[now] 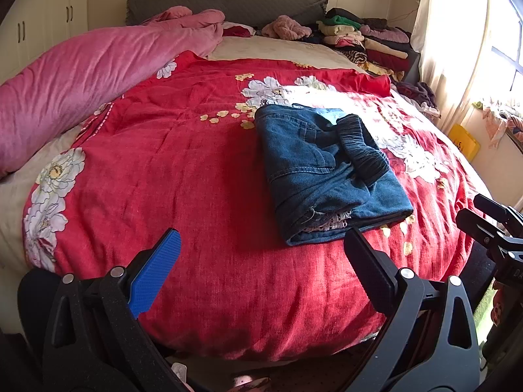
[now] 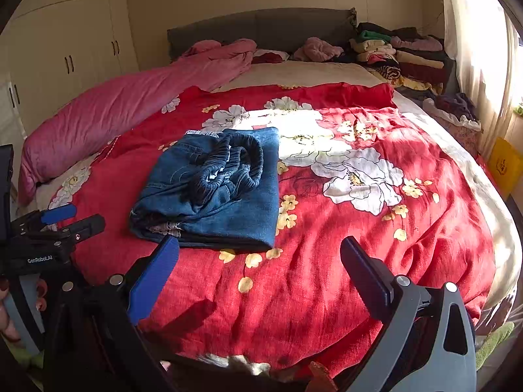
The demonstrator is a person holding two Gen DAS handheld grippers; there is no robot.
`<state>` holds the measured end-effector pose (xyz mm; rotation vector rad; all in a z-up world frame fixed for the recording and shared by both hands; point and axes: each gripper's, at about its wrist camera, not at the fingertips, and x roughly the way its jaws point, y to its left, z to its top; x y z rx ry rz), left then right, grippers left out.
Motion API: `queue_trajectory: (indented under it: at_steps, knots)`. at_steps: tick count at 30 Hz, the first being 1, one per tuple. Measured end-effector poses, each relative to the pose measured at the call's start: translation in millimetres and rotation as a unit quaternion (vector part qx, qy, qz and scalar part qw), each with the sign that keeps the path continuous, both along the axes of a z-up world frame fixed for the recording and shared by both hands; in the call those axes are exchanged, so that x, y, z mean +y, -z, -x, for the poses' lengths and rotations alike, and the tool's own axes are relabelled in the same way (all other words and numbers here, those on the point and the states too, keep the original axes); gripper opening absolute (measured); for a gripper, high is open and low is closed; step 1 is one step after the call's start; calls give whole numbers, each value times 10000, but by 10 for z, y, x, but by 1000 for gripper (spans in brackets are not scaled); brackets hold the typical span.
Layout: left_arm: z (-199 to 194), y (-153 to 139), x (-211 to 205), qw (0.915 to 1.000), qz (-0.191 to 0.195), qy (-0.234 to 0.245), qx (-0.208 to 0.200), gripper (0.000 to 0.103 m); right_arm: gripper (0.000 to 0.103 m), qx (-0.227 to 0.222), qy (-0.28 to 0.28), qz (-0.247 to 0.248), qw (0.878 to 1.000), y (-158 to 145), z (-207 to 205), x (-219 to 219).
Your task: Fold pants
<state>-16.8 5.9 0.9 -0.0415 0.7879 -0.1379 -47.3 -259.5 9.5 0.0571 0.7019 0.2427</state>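
Observation:
Blue denim pants (image 1: 323, 176) lie folded into a compact rectangle on the red floral bedspread (image 1: 183, 176), with the dark elastic waistband on top. They also show in the right wrist view (image 2: 215, 192). My left gripper (image 1: 261, 261) is open and empty, held above the bed's near edge just short of the pants. My right gripper (image 2: 258, 268) is open and empty, near the bed's front edge to the right of the pants. The right gripper shows at the right edge of the left wrist view (image 1: 493, 225), and the left gripper at the left edge of the right wrist view (image 2: 59, 225).
A pink duvet (image 1: 81, 88) lies along the bed's left side. Stacks of folded clothes (image 1: 366, 39) sit at the far right by the grey headboard (image 1: 228, 0). A curtained window (image 1: 464, 42) is on the right, white wardrobes (image 2: 65, 49) on the left.

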Motion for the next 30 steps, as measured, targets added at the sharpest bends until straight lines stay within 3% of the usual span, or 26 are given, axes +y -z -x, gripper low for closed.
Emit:
queue_trajectory:
  at_steps: [11,18,24,27,30]
  knots:
    - [-1,32,64,10000,48,-2,40,94,99,68,124,43,9999,25,-55,-51]
    - [-152,79,159,9985,-471,-217,163,94,98,149,270,100,9995,43,-163,-167]
    - [-778,54,964,9943,-365,-948,335,94,98,181,763,194,9967,-13,-595,-682]
    - [-1295,133,1561,9843,-567,-1561,596,94,98,300,1252,127,9916,-20,-1031,-1244]
    - [-1893,299,2057,9681,-1124,-2072,844,94,98,602,1974,207,9783,91,-1613,-1922]
